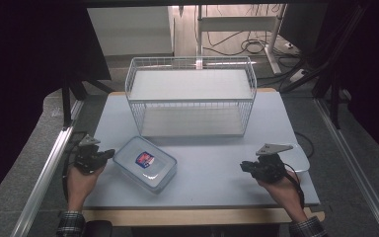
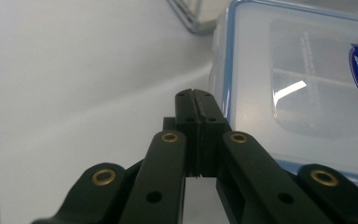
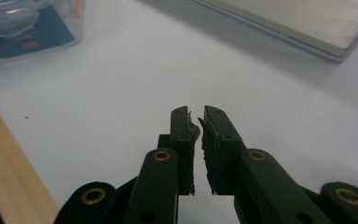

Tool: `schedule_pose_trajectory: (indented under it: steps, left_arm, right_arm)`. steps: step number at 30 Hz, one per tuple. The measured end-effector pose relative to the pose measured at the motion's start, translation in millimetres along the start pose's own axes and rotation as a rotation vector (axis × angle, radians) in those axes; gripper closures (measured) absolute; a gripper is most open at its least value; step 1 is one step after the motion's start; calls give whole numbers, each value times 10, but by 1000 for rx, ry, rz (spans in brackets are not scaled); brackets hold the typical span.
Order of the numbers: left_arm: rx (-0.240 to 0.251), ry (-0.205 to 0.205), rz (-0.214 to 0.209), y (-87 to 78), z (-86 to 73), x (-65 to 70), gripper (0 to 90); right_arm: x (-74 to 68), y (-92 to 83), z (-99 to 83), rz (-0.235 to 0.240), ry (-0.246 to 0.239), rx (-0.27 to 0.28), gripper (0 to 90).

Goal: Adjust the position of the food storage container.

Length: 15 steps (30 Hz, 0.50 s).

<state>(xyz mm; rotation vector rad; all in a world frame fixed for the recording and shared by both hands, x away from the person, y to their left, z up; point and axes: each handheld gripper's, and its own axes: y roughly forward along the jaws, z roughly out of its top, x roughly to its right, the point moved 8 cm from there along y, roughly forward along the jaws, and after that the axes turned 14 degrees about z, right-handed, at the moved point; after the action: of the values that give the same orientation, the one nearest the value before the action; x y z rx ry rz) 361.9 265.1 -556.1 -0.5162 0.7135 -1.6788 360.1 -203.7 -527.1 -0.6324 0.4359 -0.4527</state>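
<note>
Both claws empty: my left gripper (image 1: 109,154), pressed together, sits just left of the lidded plastic container (image 1: 145,163), nearer than my right gripper (image 1: 245,166), nearly closed.

A white wire basket (image 1: 191,96) stands at the far middle of the pale table (image 1: 271,118), its two shelves bare. Beyond the table, cables (image 1: 249,47) lie on the floor (beside a white metal frame (image 1: 237,24)), and metal rails (image 1: 44,173) run along both sides.
</note>
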Motion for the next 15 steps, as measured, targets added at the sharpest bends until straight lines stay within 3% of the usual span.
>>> schedule_pose_trajectory:
  steps: [3, 4, 8, 9, 10, 11, 12, 13, 15]
  left_arm:
    - [-7, 20, -11, -16, 0, 94, 900]
    - [-14, 39, -23, -27, 8, 196, 900]
    - [-26, 80, -62, -43, 30, 431, 900]
    - [-26, 80, -62, -43, 30, 431, 900]
    - [-34, 113, -76, -57, 39, 545, 900]
    - [-34, 113, -76, -57, 39, 545, 900]
    - [-36, 127, -98, -67, 50, 663, 900]
    - [-36, 127, -98, -67, 50, 663, 900]
    - [-36, 137, -130, -74, 63, 830, 900]
  right_arm:
    - [-47, 24, -16, 25, 5, 1, 829]
    - [-107, 61, -40, 52, 11, -4, 834]
    - [-230, 144, -50, 86, -1, -15, 842]
    - [-230, 144, -50, 86, -1, -15, 842]
    - [-310, 167, -25, 107, -12, 2, 847]
    - [-310, 167, -25, 107, -12, 2, 847]
    - [-416, 207, -15, 135, -28, 2, 849]
    - [-416, 207, -15, 135, -28, 2, 849]
    - [-524, 280, -31, 161, -47, -17, 849]
